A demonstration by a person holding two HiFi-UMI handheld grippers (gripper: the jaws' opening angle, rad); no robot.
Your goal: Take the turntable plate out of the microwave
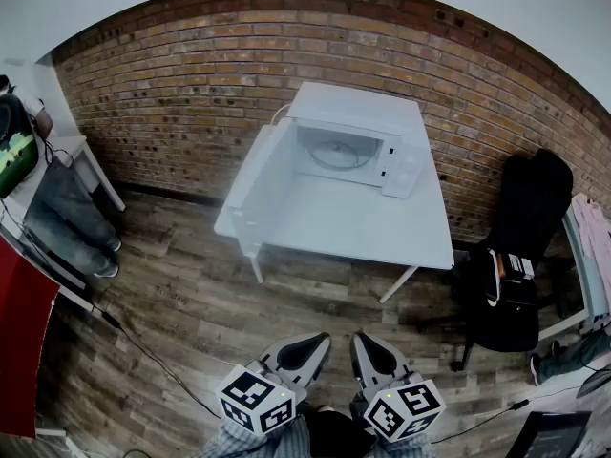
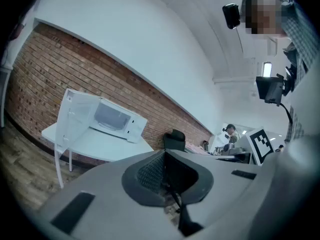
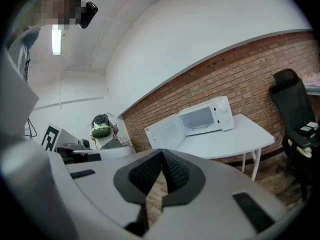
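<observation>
A white microwave (image 1: 355, 130) stands at the back of a white table (image 1: 344, 219), its door (image 1: 250, 181) swung wide open to the left. Inside lies the round glass turntable plate (image 1: 336, 154). Both grippers hang close to my body, well short of the table. My left gripper (image 1: 318, 342) is shut with nothing in it, and so is my right gripper (image 1: 361, 340). In the left gripper view the microwave (image 2: 116, 118) is far off to the left; the right gripper view has the microwave (image 3: 202, 118) ahead at the centre right.
A brick wall (image 1: 191, 74) runs behind the table. A black office chair (image 1: 520, 246) stands to the right of it. At the left are a desk (image 1: 57, 175) and a seated person's legs (image 1: 67, 218). Cables (image 1: 143, 351) cross the wooden floor.
</observation>
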